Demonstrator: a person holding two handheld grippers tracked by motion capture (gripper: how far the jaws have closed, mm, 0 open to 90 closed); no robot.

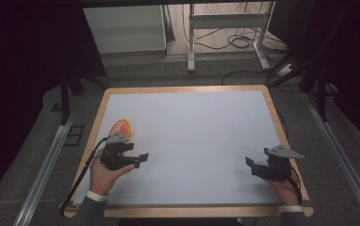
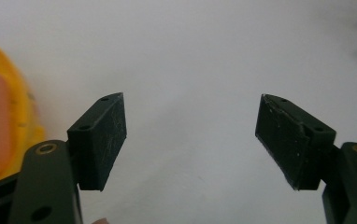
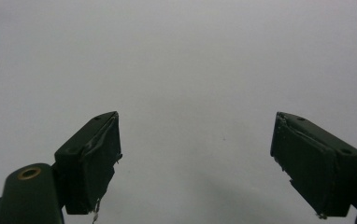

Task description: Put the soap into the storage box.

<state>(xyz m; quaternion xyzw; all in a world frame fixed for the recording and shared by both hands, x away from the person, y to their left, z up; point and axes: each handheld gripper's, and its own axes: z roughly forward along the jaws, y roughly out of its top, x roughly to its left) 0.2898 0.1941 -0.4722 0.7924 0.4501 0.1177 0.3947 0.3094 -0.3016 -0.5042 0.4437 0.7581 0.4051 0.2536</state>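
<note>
A small orange and yellow rounded object [image 1: 120,128] lies on the white mat near its left edge. My left gripper [image 1: 142,159] hovers just in front of it, a little to its right, jaws wide apart and empty. In the left gripper view the blurred orange and yellow object [image 2: 3,126] sits at the far left, outside the open left gripper [image 2: 190,140]. My right gripper [image 1: 249,165] is low at the mat's right side, pointing left, open and empty. The right gripper view shows the open right gripper [image 3: 195,163] over bare white mat.
The white mat [image 1: 192,136] covers a wooden-edged table [image 1: 267,94]. Metal rails run along both sides of the table. Beyond the far edge stand a white desk frame [image 1: 227,28] and loose cables [image 1: 234,42] on the floor.
</note>
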